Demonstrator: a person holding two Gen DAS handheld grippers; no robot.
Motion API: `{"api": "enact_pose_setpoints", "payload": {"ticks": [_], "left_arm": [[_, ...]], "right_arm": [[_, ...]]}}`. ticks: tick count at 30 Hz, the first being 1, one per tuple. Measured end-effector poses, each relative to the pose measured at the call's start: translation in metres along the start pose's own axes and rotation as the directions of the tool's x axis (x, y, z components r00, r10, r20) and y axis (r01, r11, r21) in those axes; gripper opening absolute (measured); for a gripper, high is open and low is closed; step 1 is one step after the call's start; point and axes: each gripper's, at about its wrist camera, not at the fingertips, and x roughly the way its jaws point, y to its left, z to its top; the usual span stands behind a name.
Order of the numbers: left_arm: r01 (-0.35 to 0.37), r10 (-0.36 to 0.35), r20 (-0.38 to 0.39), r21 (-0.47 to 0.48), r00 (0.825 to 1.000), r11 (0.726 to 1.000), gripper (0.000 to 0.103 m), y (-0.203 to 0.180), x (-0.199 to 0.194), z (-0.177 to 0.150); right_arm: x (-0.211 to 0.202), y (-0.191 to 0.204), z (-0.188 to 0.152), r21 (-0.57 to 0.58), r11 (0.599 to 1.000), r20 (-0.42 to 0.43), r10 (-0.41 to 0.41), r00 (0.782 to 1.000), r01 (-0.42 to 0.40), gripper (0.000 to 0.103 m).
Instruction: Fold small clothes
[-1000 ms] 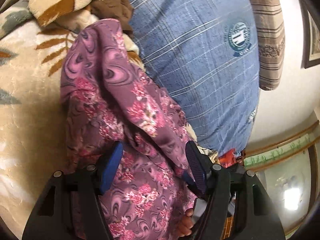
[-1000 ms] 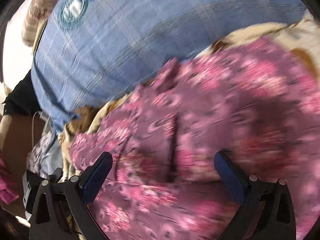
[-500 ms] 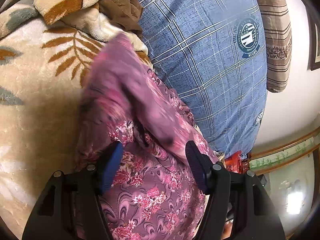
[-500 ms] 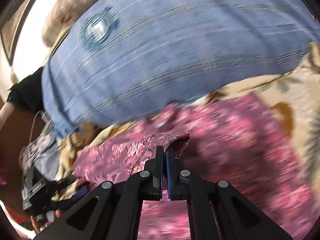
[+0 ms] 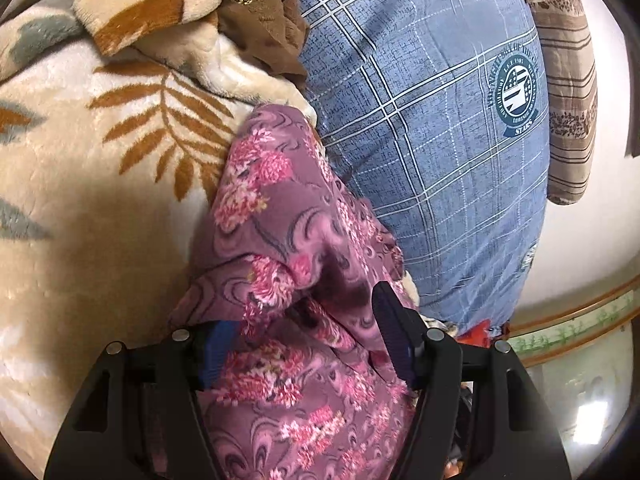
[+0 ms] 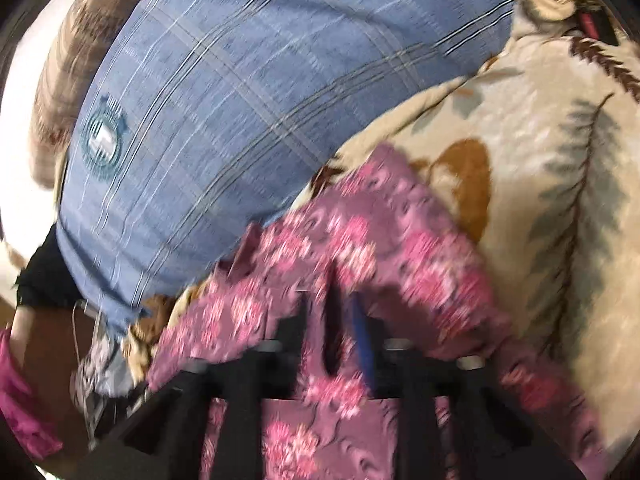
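A purple garment with pink flowers lies on a cream leaf-print blanket, against a blue checked pillow. My left gripper is open, with garment folds lying between its fingers and over the left fingertip. In the blurred right wrist view, my right gripper is shut on a fold of the garment, and cloth drapes over the fingers.
The blue pillow fills the back of both views. A brown striped pillow stands behind it by the wall. A brown cloth lies bunched at the blanket's top. The blanket spreads to the right in the right wrist view.
My right gripper closed on a fold of the garment and has pulled it up and across. In the left wrist view the garment has folded over onto itself and now covers the left fingertip.
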Motion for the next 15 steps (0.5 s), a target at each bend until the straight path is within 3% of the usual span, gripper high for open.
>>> {"api": "enact_pose_setpoints", "payload": {"ticks": [2,3,4,5,6,11,15], "left_arm": [[-0.006,0.006,0.020,0.013,1.000,1.000,0.062,-0.003,0.001,0.000],[-0.007,0.006,0.036,0.023,0.999,1.000,0.045,-0.004,0.000,0.000],[-0.008,0.006,0.045,0.036,0.999,0.999,0.016,-0.006,-0.002,0.001],[-0.003,0.000,0.051,0.053,0.999,0.999,0.007,-0.009,-0.004,0.002],[0.012,-0.016,0.061,0.067,0.998,0.998,0.005,-0.013,-0.010,0.004],[0.063,-0.081,0.126,0.142,0.989,0.988,0.004,-0.035,-0.045,0.003],[0.062,-0.069,0.054,0.124,0.996,0.990,0.004,-0.030,-0.037,-0.002]], "right_arm": [[0.012,0.011,-0.005,-0.048,0.999,-0.030,-0.013,0.999,0.012,0.057],[0.020,0.018,-0.008,-0.079,0.997,-0.055,-0.027,0.998,0.022,0.057],[0.027,0.029,-0.011,-0.131,0.990,-0.048,-0.057,0.997,0.050,0.049],[0.027,0.038,-0.014,-0.184,0.978,-0.026,-0.099,0.995,0.093,0.022],[0.028,0.045,-0.013,-0.216,0.970,-0.025,-0.116,0.993,0.107,0.006],[-0.032,0.070,0.007,-0.242,0.970,0.126,0.006,0.992,0.025,0.008],[-0.059,0.062,0.020,-0.232,0.971,0.191,-0.016,0.981,0.061,0.008]]}}
